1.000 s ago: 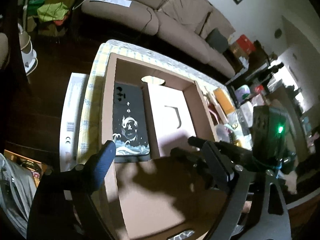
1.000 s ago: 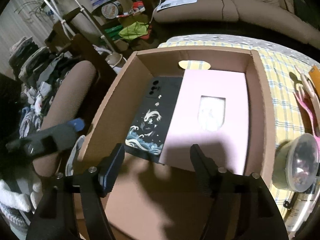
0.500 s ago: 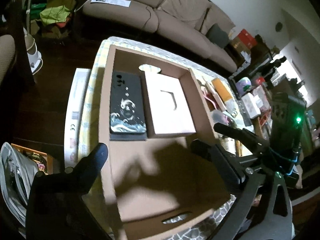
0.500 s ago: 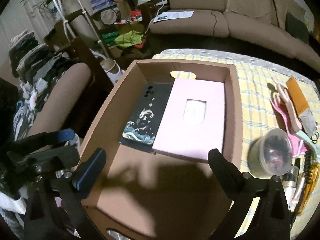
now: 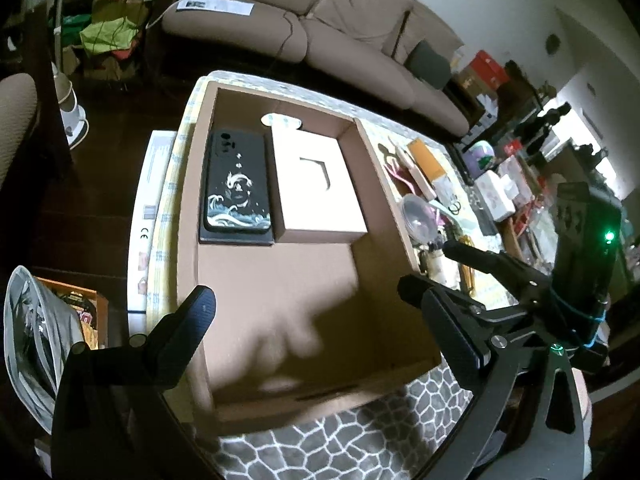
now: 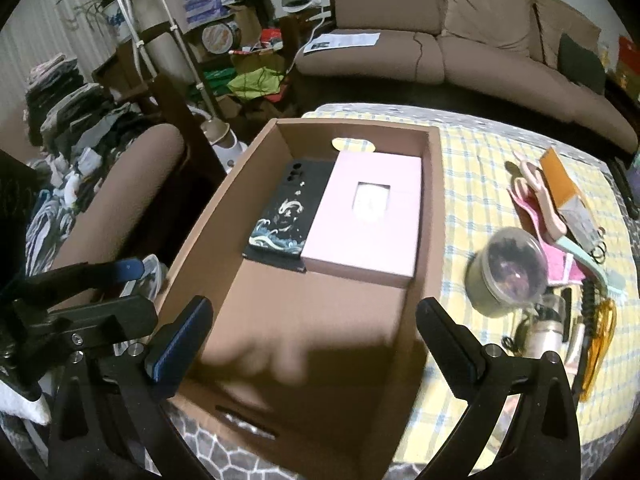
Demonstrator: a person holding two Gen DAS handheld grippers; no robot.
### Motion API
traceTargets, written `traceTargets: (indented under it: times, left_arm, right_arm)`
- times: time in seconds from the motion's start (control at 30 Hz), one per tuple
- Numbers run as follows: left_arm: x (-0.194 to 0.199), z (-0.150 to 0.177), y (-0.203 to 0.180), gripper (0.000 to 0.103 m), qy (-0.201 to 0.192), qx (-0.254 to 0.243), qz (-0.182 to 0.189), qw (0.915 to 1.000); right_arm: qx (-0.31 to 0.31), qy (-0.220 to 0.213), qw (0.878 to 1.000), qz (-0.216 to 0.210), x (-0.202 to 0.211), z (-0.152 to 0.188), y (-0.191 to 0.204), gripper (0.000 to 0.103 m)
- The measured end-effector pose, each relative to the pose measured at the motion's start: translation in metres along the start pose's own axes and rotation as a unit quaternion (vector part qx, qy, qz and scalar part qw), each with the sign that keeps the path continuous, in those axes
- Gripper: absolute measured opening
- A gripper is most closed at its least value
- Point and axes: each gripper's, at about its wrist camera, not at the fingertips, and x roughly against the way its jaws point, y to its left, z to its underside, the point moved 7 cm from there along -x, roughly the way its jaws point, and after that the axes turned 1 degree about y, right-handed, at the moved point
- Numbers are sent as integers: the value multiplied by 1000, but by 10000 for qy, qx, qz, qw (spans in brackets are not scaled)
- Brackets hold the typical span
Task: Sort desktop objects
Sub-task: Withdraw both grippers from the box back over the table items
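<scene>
Above the near end of the cardboard box [image 5: 188, 216] hang both grippers, each with its 2 fingers spread wide and nothing between them. From the left wrist view, the left gripper [image 5: 304, 304] sits over the bare brown floor of the box, and the right gripper [image 5: 460, 258] shows at the right edge, over the clutter outside the box wall. From the right wrist view, the right gripper [image 6: 312, 316] straddles the near part of the box, one finger by the left wall and the other just past the right wall; the left gripper [image 6: 116, 280] shows at the left.

At the far end of the box lie 2 things side by side and touching: a black phone case [image 5: 236, 184] printed with white waves, flat on a dark card, and a pink box [image 6: 368, 216] with a small window in its lid.

Right of the box, on the yellow checked tablecloth [image 6: 472, 184], stand a round tub with a clear lid [image 6: 508, 272], an orange packet [image 6: 560, 184], pink scissors [image 6: 540, 200] and some smaller items too blurred to name. A brown sofa [image 6: 460, 48] runs behind the table.
</scene>
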Motion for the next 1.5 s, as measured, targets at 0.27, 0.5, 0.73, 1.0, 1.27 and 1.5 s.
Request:
traceTargets:
  times: [0.27,0.5,0.73,1.0,1.27,1.5]
  left_arm:
    - [-2,26,-21,103,72,-142,-40,9999]
    - [-26,54,-64,103,254,-451,144,9986]
    - [-54,74,-126,103,316,-970,322,9943]
    - [-86,99,-193,103,239,-1688,426,9844]
    - [-119,133,-249,103,229,-2416,405,9693]
    - [-151,147,-257,103,253,-2649,256,9636]
  right_arm:
    - [-70,-7,10000,24,26,34,-20,103]
    - [-380,-66,9991,192,57,80,-86,103]
    - [-1020,-166,9929,594,90,123,-181,103]
    - [-1820,-424,9789,830,112,155,-264,103]
    - [-2188,-492,9707,863,97,167,-298,103]
    - [-2236,-507,9699,819,85,170,-313,103]
